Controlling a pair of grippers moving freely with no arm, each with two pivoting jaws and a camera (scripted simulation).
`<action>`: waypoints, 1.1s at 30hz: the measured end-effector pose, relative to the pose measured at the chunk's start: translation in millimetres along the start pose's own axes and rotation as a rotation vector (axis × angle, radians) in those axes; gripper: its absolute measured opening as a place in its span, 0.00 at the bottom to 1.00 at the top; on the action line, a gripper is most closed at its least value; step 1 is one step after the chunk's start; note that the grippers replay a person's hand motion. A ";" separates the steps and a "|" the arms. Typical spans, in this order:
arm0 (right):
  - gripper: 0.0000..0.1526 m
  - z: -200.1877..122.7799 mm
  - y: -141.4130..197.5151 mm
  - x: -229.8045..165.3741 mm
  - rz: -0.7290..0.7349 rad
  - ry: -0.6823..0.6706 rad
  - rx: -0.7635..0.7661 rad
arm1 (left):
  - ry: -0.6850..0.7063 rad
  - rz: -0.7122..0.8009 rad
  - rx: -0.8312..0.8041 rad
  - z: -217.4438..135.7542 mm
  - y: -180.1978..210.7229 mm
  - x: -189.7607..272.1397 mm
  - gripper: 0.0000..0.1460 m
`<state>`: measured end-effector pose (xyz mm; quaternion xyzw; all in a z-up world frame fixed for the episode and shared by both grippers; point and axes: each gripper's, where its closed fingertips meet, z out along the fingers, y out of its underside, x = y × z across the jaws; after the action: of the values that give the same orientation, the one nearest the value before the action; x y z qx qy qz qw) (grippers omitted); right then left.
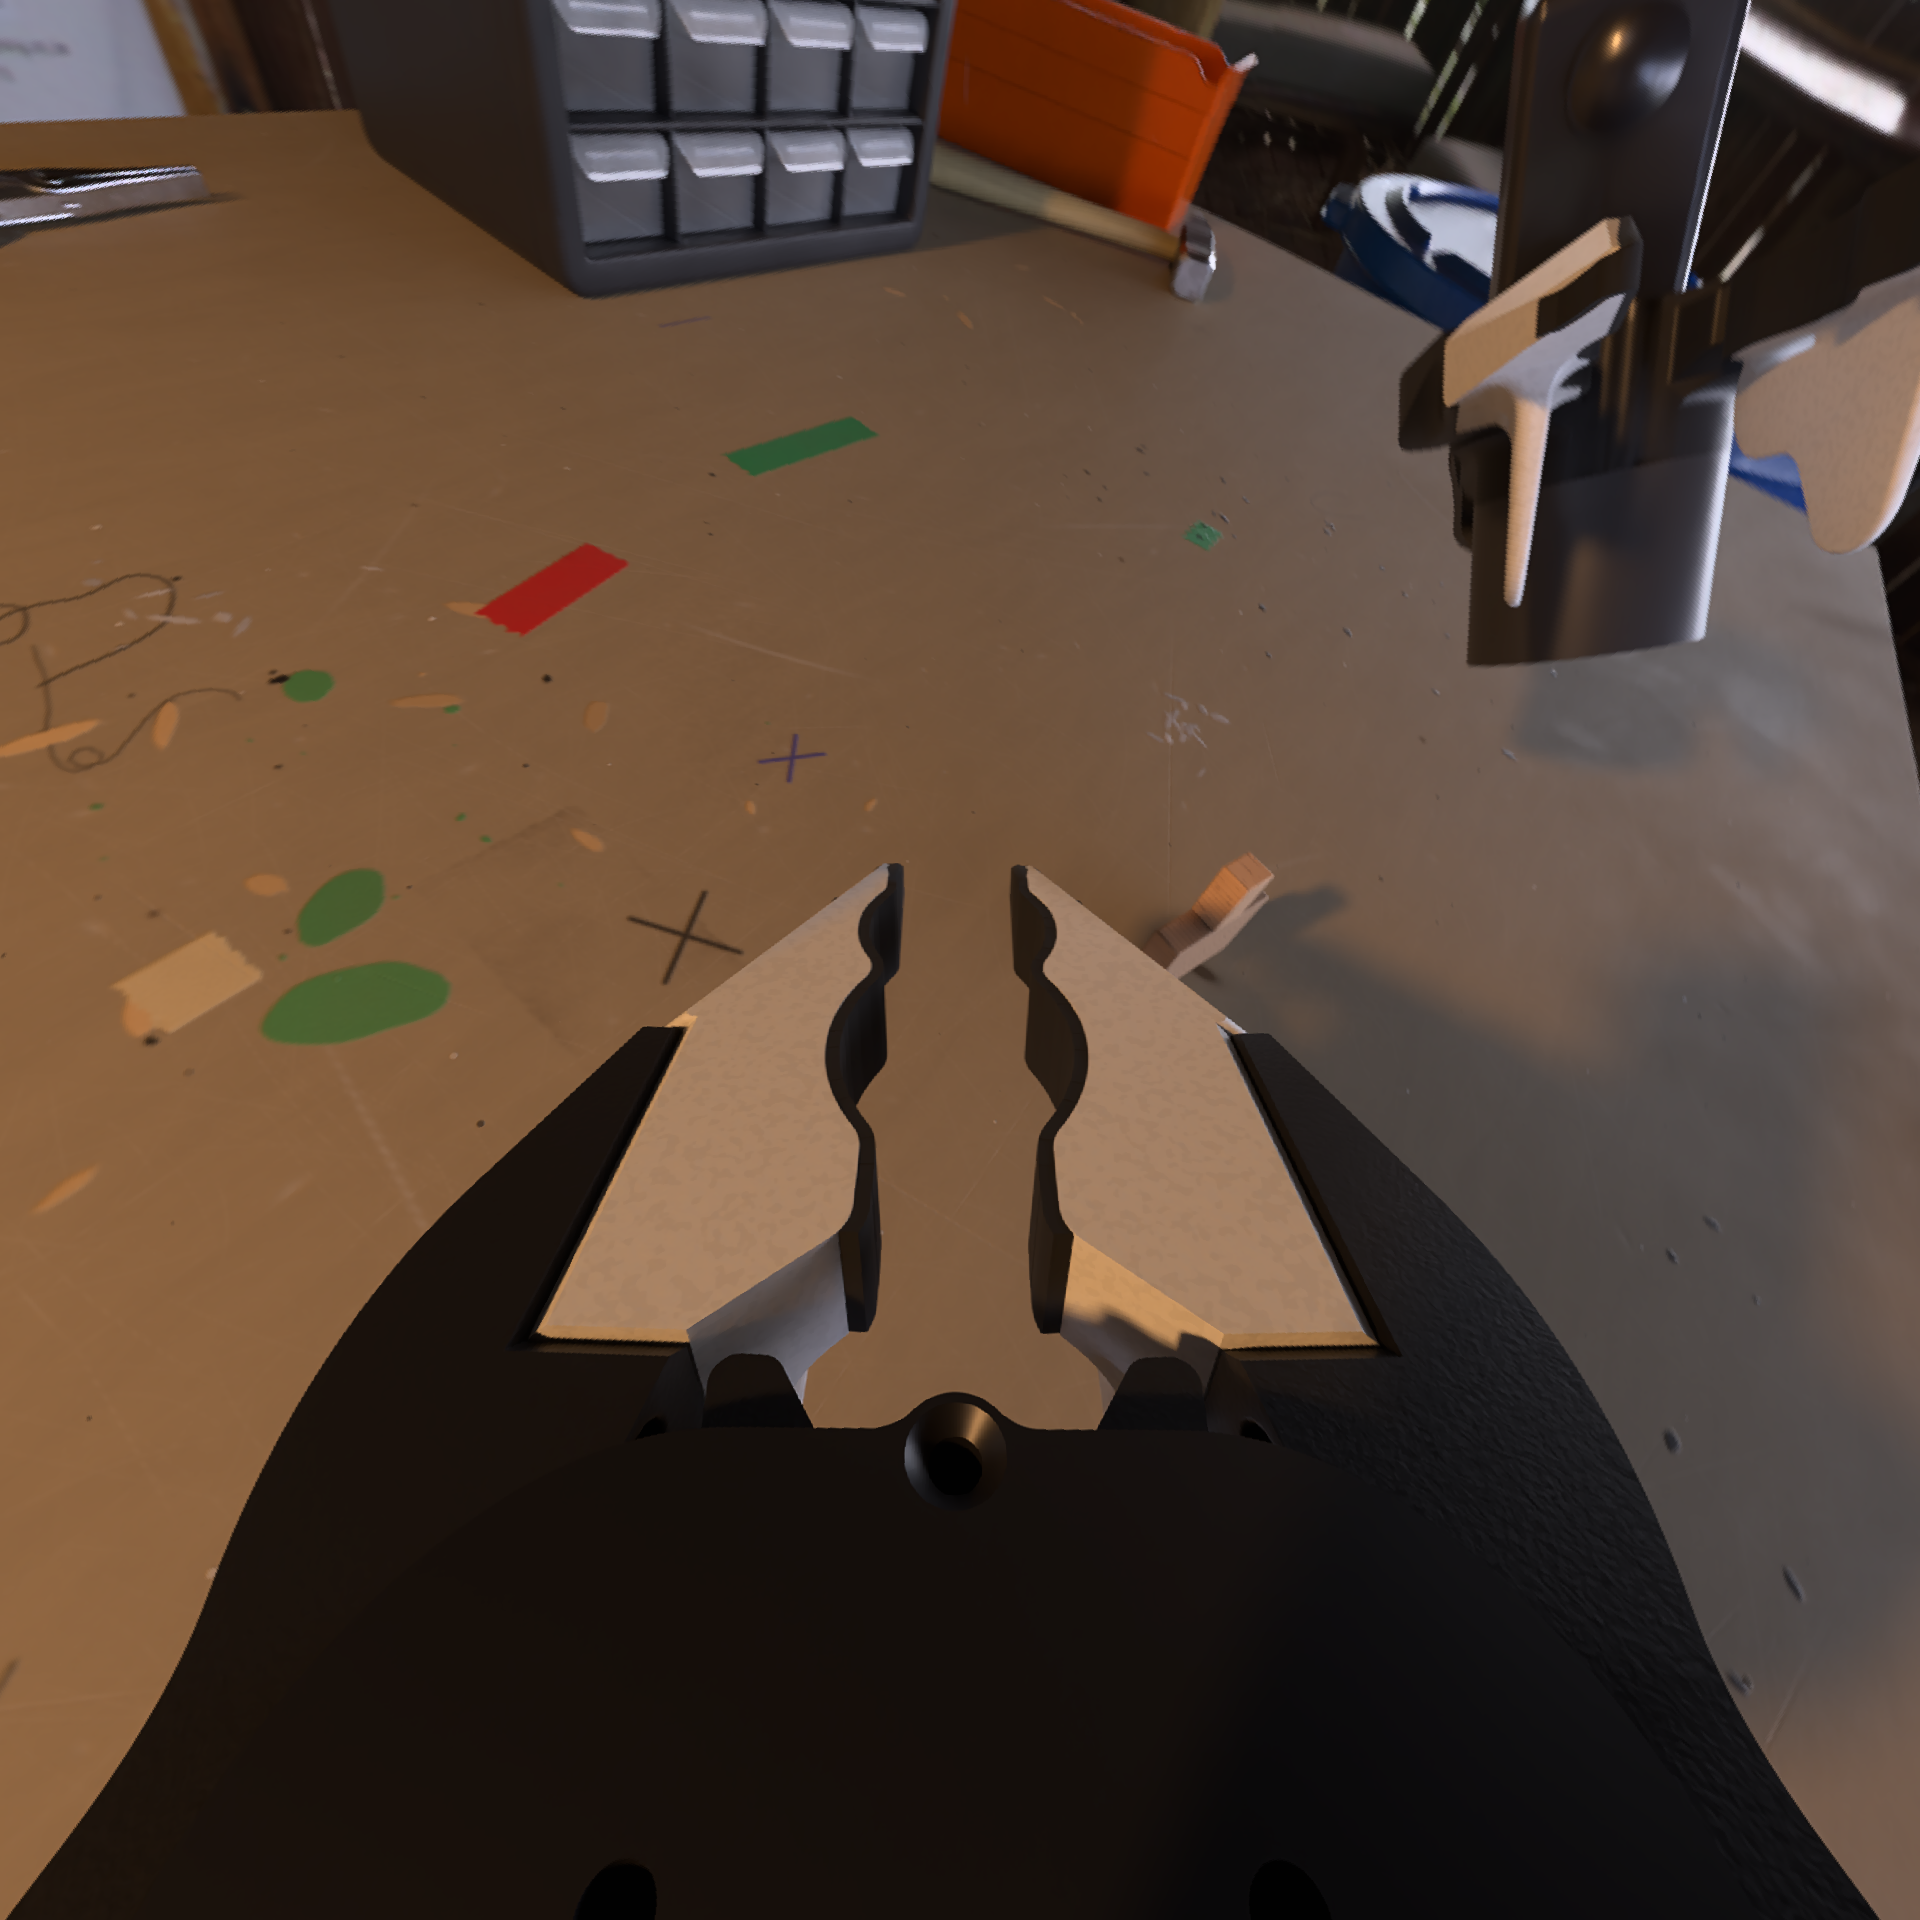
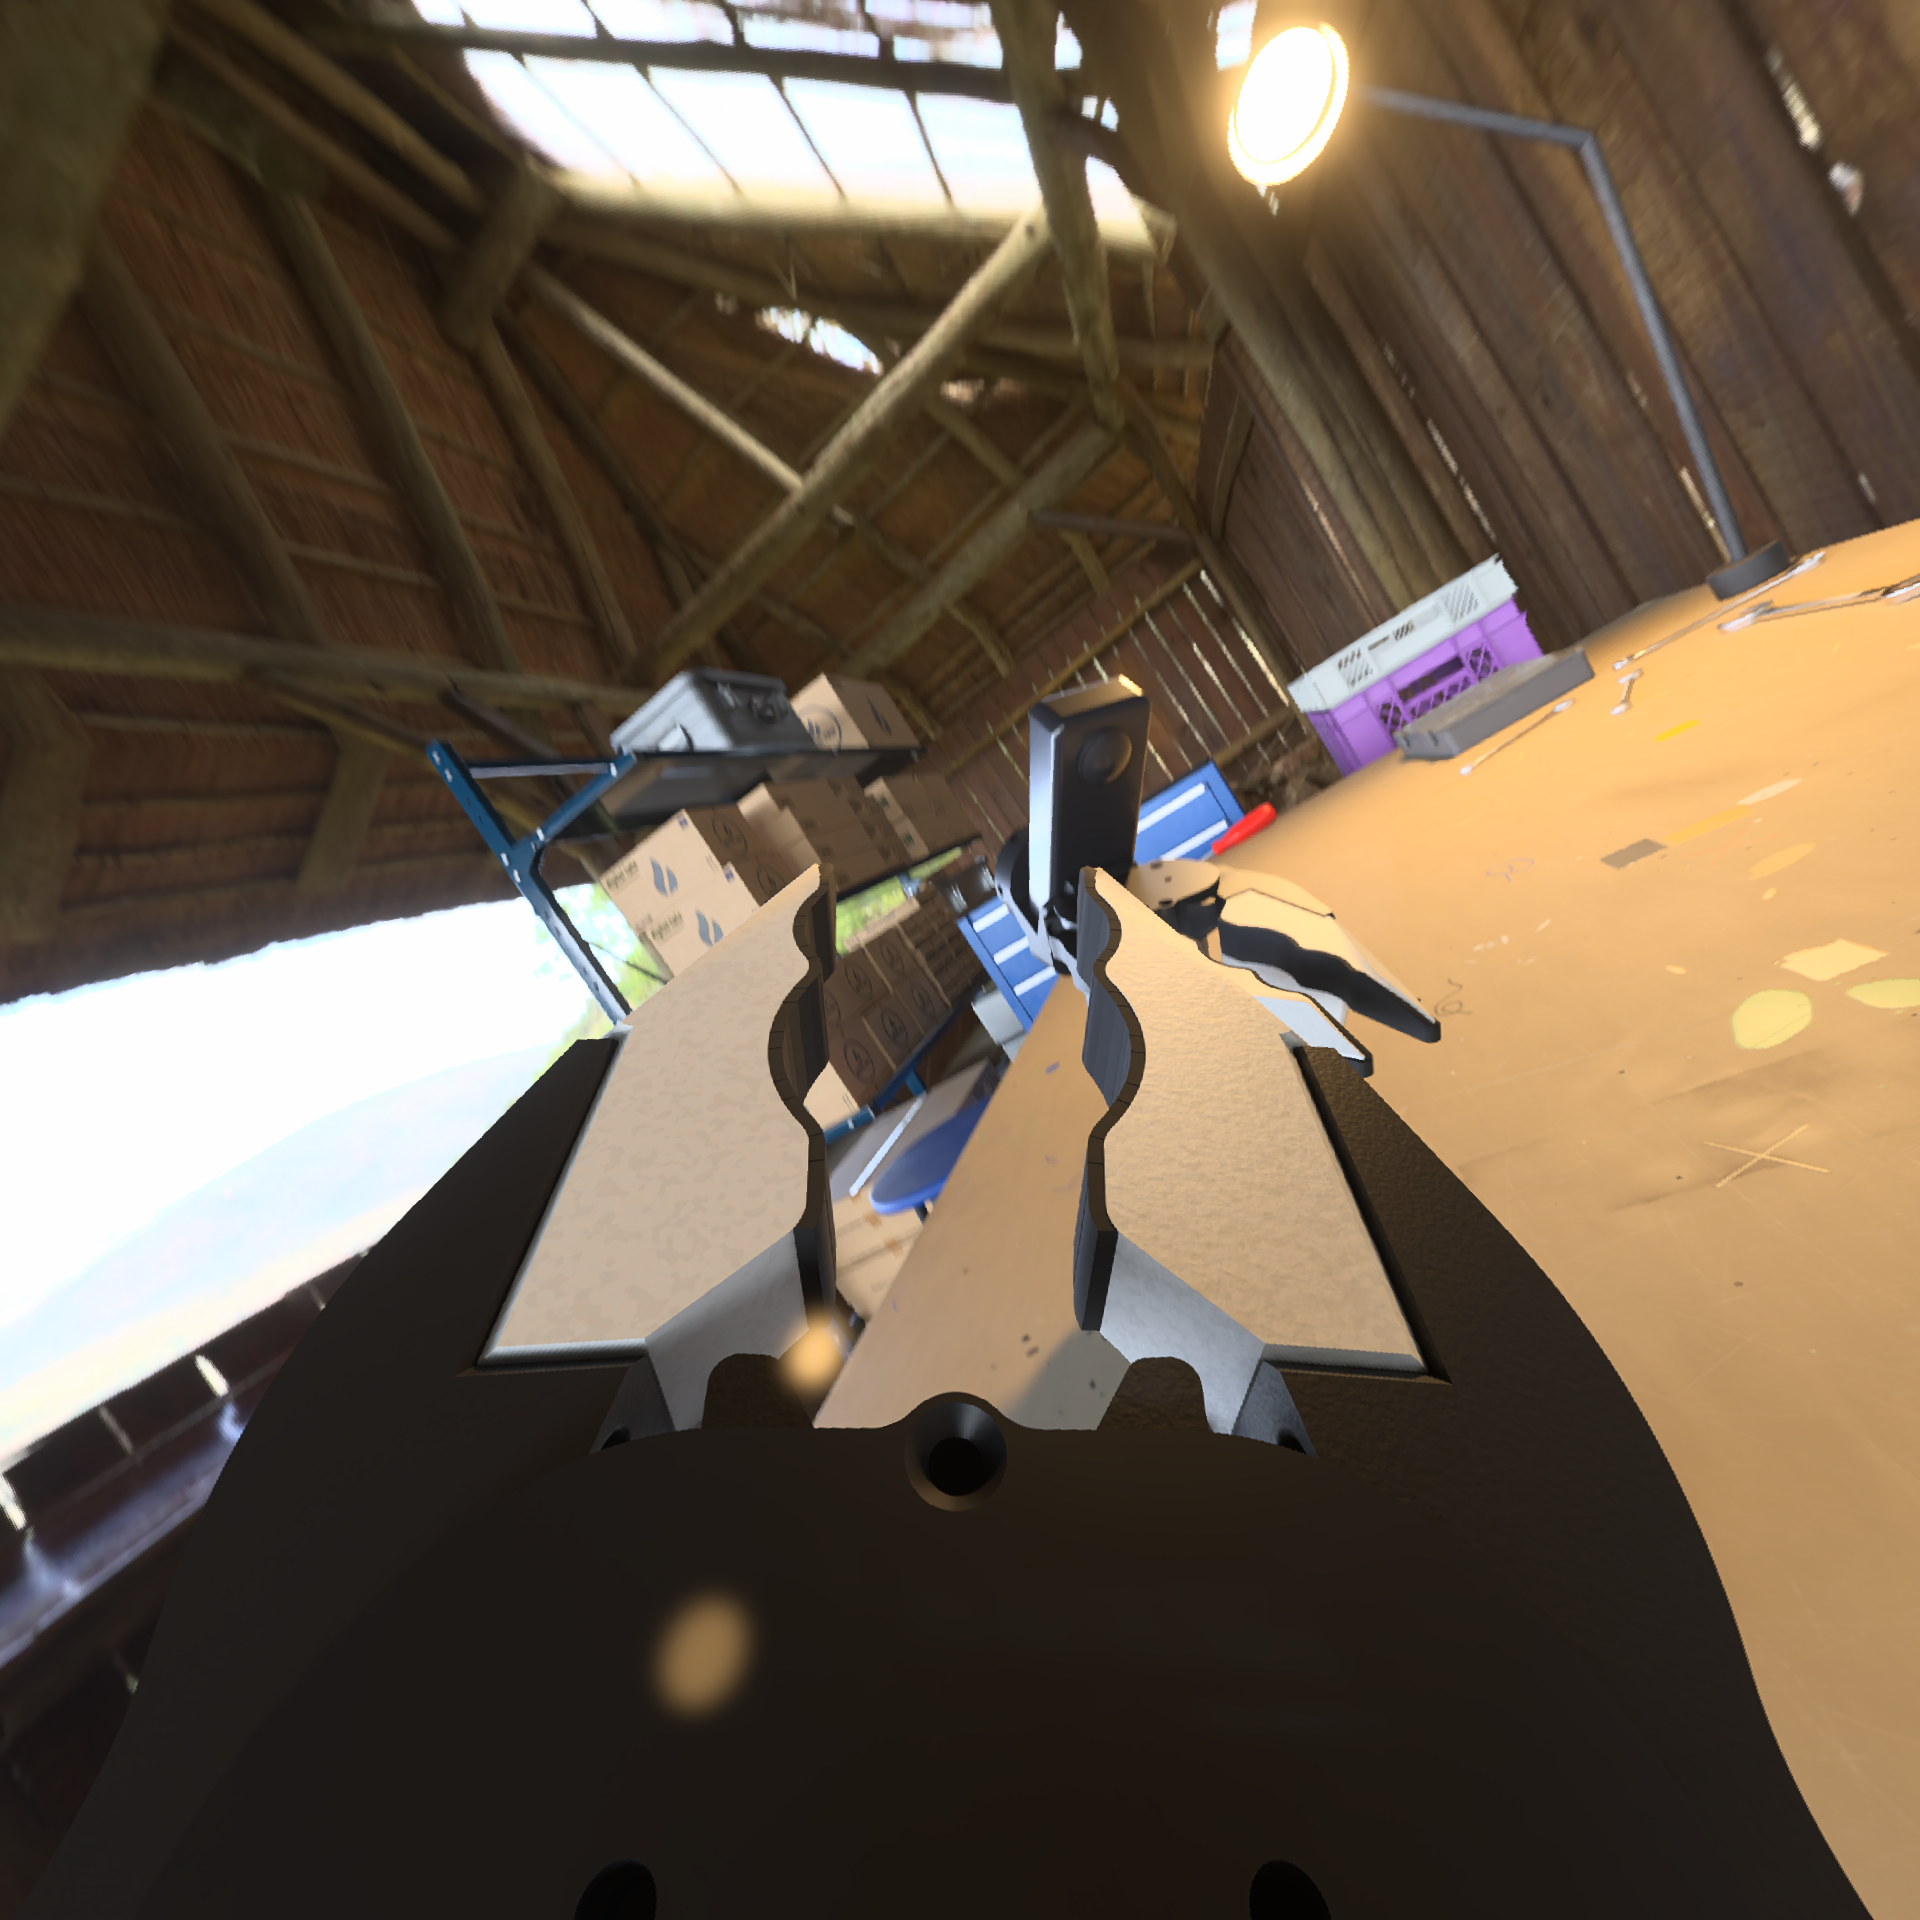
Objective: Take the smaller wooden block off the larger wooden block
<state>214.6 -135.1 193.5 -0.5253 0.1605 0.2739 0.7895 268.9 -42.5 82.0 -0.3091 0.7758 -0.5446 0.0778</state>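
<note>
In the left wrist view, the smaller wooden block point(image 1: 1236, 890) sits on top of the larger wooden block point(image 1: 1195, 940) on the brown table point(image 1: 935, 644). Both are partly hidden behind my left gripper's right finger point(image 1: 1132, 1039). My left gripper point(image 1: 957, 883) is open and empty, low over the table, with the blocks just right of its tips. My right gripper point(image 1: 1673, 561) hovers open and empty above the table's far right. In the right wrist view, the right gripper point(image 2: 956, 894) is open and tilted, and the left gripper point(image 2: 1397, 1044) lies beyond it. The blocks do not show there.
A grey drawer cabinet point(image 1: 727, 135), an orange bin point(image 1: 1081, 104) and a hammer point(image 1: 1164, 244) stand at the back. Red tape point(image 1: 551, 587) and green tape point(image 1: 800, 445) mark the table. A purple crate point(image 2: 1423, 665) and a grey tray point(image 2: 1496, 707) sit far off.
</note>
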 end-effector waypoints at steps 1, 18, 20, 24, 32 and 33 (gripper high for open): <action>0.30 -2.6 -4.4 0.9 0.016 -0.001 0.032 | -0.010 -0.020 0.013 -0.3 -1.0 -2.0 0.12; 0.00 -49.9 60.3 80.8 -0.606 0.743 -0.750 | -0.135 0.085 -0.048 2.3 7.5 -10.4 0.00; 0.00 -51.7 72.0 82.2 -0.600 0.733 -0.831 | -0.135 0.114 -0.067 4.4 10.5 -8.3 0.00; 0.08 -48.9 87.6 80.1 -0.538 0.695 -0.904 | -0.126 0.165 -0.101 7.8 15.5 -4.0 0.00; 0.15 -44.5 114.6 96.8 -0.517 0.722 -1.028 | -0.092 0.233 -0.139 17.3 24.2 6.0 0.03; 0.08 -43.5 116.5 96.2 -0.512 0.704 -1.024 | -0.077 0.246 -0.143 18.0 25.2 8.7 0.06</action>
<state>222.9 -114.9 37.8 -0.9130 0.1285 -0.0682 0.3811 260.2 -56.3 54.3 -0.2370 0.8412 -0.4618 0.1516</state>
